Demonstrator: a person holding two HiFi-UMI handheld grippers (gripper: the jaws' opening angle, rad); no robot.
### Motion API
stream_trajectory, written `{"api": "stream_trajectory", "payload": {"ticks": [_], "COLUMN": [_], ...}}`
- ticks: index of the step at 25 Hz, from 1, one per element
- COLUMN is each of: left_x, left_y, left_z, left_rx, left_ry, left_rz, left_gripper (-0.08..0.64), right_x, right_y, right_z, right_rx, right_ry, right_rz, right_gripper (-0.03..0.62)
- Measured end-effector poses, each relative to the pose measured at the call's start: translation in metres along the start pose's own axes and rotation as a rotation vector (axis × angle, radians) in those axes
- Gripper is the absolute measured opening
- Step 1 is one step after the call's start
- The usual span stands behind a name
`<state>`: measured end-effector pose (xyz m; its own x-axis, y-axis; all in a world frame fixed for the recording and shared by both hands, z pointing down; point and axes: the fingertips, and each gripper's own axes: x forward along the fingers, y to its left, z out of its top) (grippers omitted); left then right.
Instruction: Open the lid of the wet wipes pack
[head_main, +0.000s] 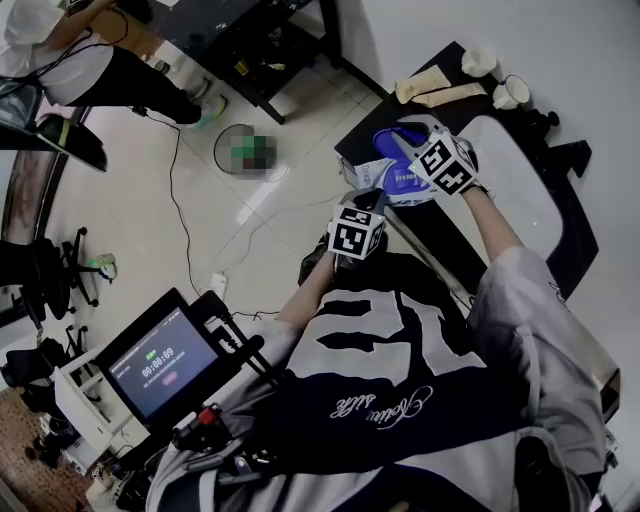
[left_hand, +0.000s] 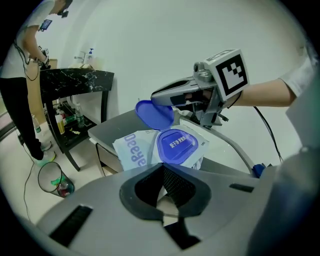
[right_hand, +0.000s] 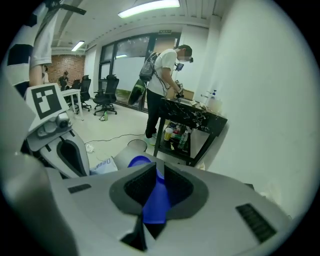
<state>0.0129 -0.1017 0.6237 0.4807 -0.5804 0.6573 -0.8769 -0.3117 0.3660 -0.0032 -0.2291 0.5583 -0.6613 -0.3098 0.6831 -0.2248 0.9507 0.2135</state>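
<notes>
The wet wipes pack (left_hand: 136, 150), pale blue-white with a blue oval lid frame (left_hand: 178, 145), lies tilted at the edge of the grey table (left_hand: 112, 125). My left gripper (left_hand: 162, 184) is shut on the pack's near edge, a white sliver of which shows between the jaws. The blue lid flap (left_hand: 155, 114) stands raised off the frame. My right gripper (right_hand: 156, 189) is shut on that flap (right_hand: 155, 202), which fills the gap between its pads. In the head view the pack (head_main: 392, 178) sits between the left gripper (head_main: 372, 197) and the right gripper (head_main: 408, 140).
Two white cups (head_main: 478, 62) (head_main: 511, 92) and beige items (head_main: 440, 92) sit at the far end of the dark table (head_main: 565, 240). A black marble side table (left_hand: 75, 80) with bottles stands beyond. A waste bin (head_main: 245, 150) and a standing person (right_hand: 162, 85) are on the floor side.
</notes>
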Motion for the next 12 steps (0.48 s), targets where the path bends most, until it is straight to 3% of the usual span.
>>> {"api": "stream_trajectory", "payload": {"ticks": [7,12], "left_x": [0.0,-0.001], "left_y": [0.004,0.005], "left_z": [0.0,0.0], "left_rx": [0.012,0.032], "left_ry": [0.007,0.032], "left_rz": [-0.005,-0.028], "left_gripper": [-0.002,-0.002], "right_x": [0.022,0.009], "right_y": [-0.008,-0.012], "right_z": [-0.028,-0.028], "right_rx": [0.134,0.216], "right_ry": [0.079,0.052], "right_rz": [-0.023,-0.066], "right_gripper": [0.049,0.051]}}
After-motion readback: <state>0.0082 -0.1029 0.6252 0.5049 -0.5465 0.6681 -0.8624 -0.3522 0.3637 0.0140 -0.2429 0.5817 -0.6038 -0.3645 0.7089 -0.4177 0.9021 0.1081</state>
